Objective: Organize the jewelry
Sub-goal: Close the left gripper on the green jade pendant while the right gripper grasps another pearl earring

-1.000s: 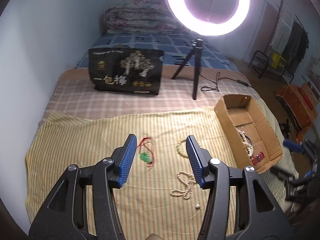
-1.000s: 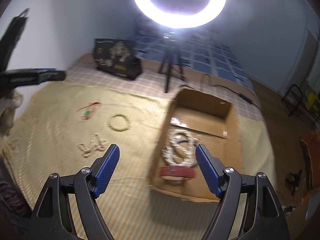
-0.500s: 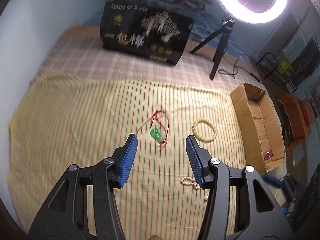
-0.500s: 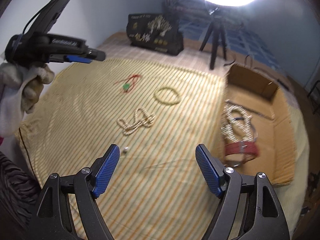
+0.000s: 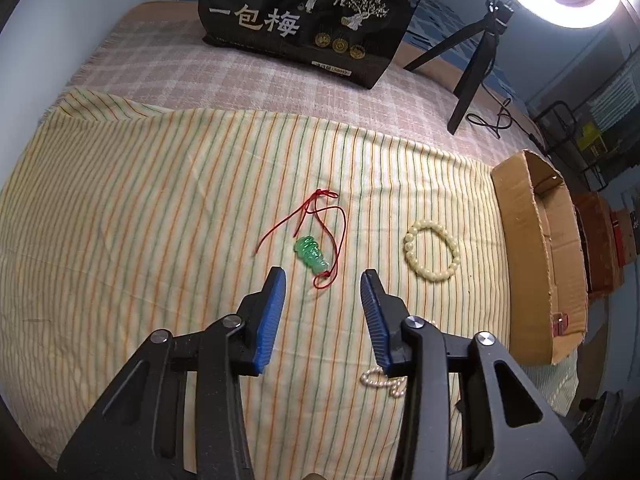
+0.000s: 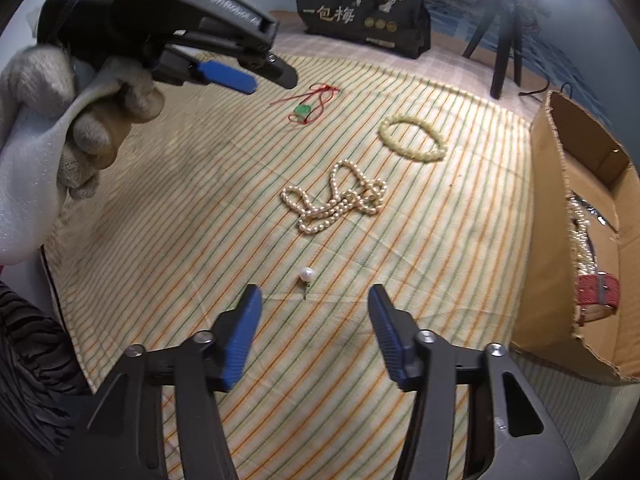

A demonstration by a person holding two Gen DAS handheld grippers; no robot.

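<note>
A green pendant on a red cord [image 5: 312, 254] lies on the striped cloth just beyond my open, empty left gripper [image 5: 323, 276]; it also shows in the right wrist view [image 6: 303, 110]. A cream bead bracelet [image 5: 432, 250] [image 6: 412, 142] lies to its right. A pearl necklace [image 6: 336, 202] lies in a heap mid-cloth; part shows under the left gripper [image 5: 380, 380]. A single pearl earring [image 6: 306, 274] lies just ahead of my open, empty right gripper [image 6: 314, 294]. The cardboard box [image 6: 560, 200] [image 5: 524, 216] at right holds a silvery chain and a red band [image 6: 598, 290].
A black printed bag [image 5: 312, 16] stands at the back of the bed. A ring light on a tripod [image 5: 476, 68] stands back right with a cable. The left gripper in a gloved hand [image 6: 168, 28] hovers above the cloth's left side. The cloth's front edge is near.
The left gripper moved forward and down toward the green pendant. The right gripper swung left from over the box and down toward the single pearl earring. Both stayed open.
</note>
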